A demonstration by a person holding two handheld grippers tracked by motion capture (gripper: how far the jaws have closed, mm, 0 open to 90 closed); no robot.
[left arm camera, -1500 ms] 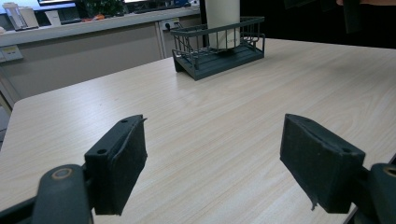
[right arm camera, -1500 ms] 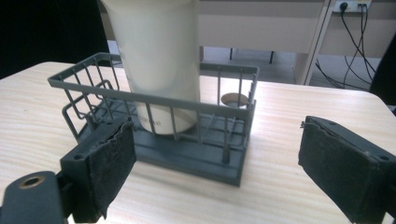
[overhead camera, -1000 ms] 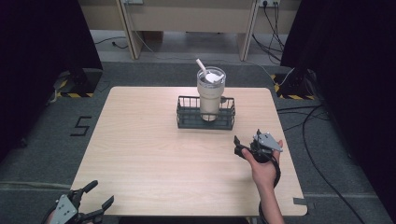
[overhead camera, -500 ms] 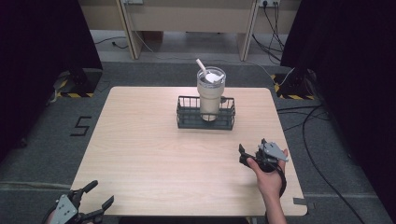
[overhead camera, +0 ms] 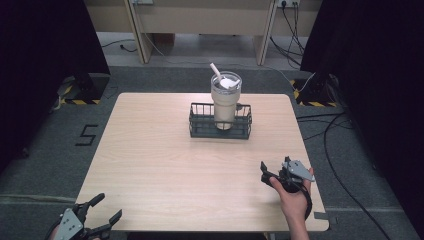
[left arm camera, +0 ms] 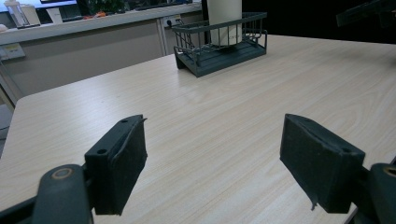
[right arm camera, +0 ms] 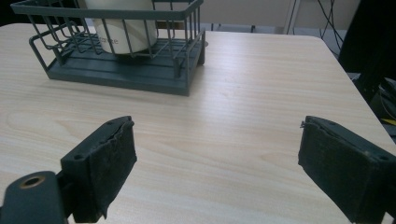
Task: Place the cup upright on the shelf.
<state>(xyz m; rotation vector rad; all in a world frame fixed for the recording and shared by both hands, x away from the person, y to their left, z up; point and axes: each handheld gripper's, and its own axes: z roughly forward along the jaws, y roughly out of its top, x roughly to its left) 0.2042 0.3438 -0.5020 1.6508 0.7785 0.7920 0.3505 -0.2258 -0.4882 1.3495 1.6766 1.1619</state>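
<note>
Both the left gripper and right gripper are held released, well apart from the basket containing a tumbler.

A cream tumbler stands in a dark grey wire basket (pale wood-grain table).

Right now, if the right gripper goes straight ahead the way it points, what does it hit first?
Probably the wire basket holding the cup. The right gripper, open, faces bare table before it; the basket sits somewhat left of centre, so it might just pass its near corner.
</note>
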